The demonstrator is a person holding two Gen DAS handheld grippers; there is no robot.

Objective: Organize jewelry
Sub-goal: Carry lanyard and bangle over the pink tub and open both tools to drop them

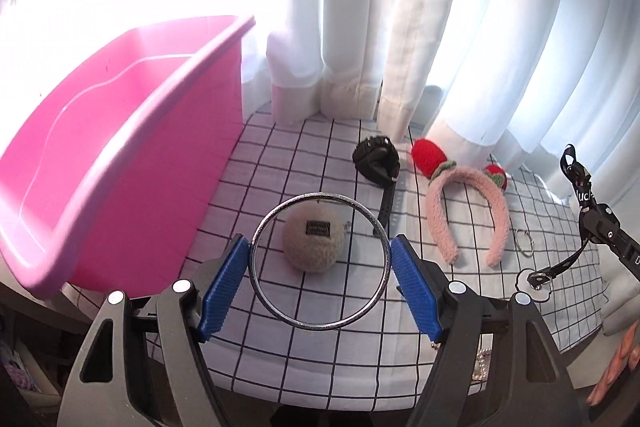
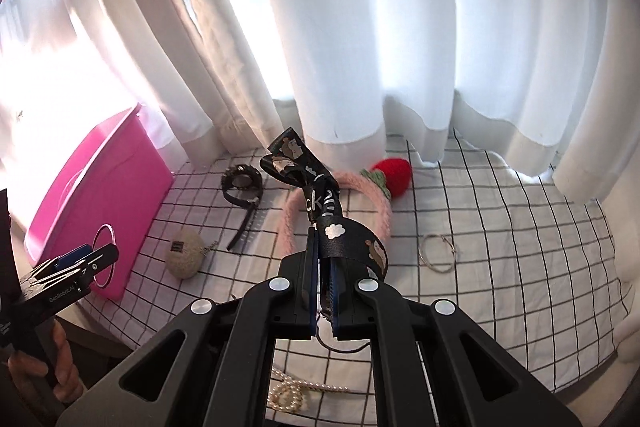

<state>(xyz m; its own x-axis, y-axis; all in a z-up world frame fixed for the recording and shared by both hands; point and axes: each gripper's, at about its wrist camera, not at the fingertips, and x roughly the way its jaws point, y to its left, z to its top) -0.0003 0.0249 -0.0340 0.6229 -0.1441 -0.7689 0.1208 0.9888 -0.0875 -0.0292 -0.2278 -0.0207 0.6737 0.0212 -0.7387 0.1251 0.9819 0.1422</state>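
Left gripper [image 1: 320, 267]: blue pads pressed against opposite sides of a large silver bangle [image 1: 320, 325], which is held lifted above the cloth, just beside the pink bin.
Right gripper [image 2: 324, 287]: jaws drawn narrow, clamped on a black printed lanyard [image 2: 320, 203] whose strap loops upward from the pads; a white cloud-shaped charm on a thin ring hangs below.
Pink bin [image 1: 132, 131]: open-topped, at the left edge of the table, interior hidden by glare.
Tablecloth [image 2: 520, 227]: white with a black grid, covering the table.
Beige pom-pom [image 1: 314, 241]: fuzzy ball with a dark label, lying on the cloth, seen through the bangle.
Black watch [image 2: 242, 185]: near the curtain, strap trailing toward the camera.
Strawberry headband [image 1: 466, 215]: pink plush arc with red knitted berries, right of the watch.
Small hoop [image 2: 436, 253]: thin metal ring, apart from the headband.
Pearl strand [image 2: 288, 393]: at the near table edge.
Curtain [image 2: 360, 27]: white, backlit.
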